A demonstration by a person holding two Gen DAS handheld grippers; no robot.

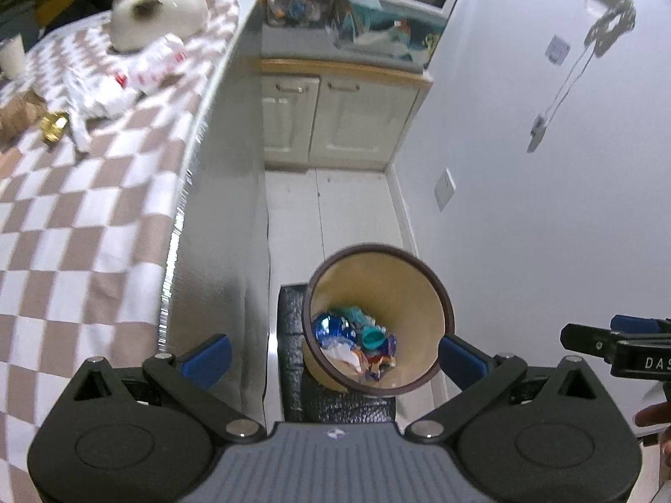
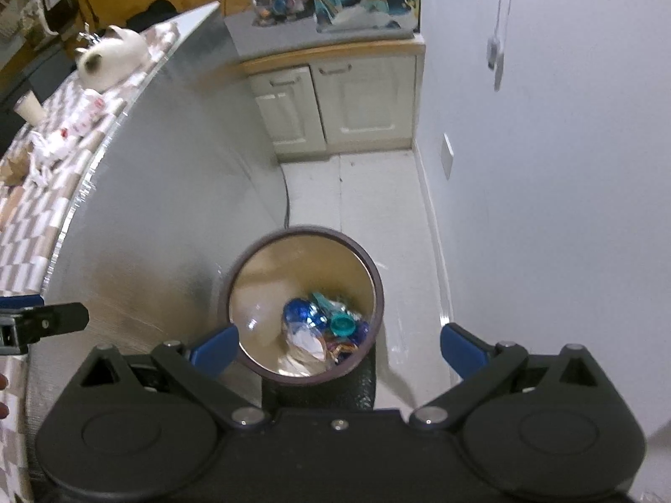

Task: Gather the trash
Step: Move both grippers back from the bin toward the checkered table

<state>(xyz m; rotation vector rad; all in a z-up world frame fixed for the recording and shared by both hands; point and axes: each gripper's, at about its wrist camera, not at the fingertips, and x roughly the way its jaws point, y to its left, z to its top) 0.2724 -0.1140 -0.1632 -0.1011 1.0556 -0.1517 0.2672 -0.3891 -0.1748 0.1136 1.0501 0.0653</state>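
A round bin with a dark rim [image 1: 444, 293] [image 2: 375, 272] stands on the floor beside the table. It holds blue foil, a teal cap and wrappers [image 1: 356, 343] [image 2: 323, 327]. My left gripper [image 1: 333, 356] is open and empty above the bin. My right gripper [image 2: 339, 346] is open and empty, directly over the bin. On the checkered table [image 1: 63, 230] lie a crumpled white wrapper with red print [image 1: 138, 79] [image 2: 71, 130], a gold foil piece [image 1: 53, 125] and a brown crumpled piece [image 1: 16, 113].
A white cat figure [image 1: 159, 12] [image 2: 113, 56] and a paper cup [image 2: 29, 109] sit on the table. A cream cabinet [image 1: 339, 113] with clutter on top stands at the far end. A white wall [image 1: 545, 209] runs along the right of the narrow floor.
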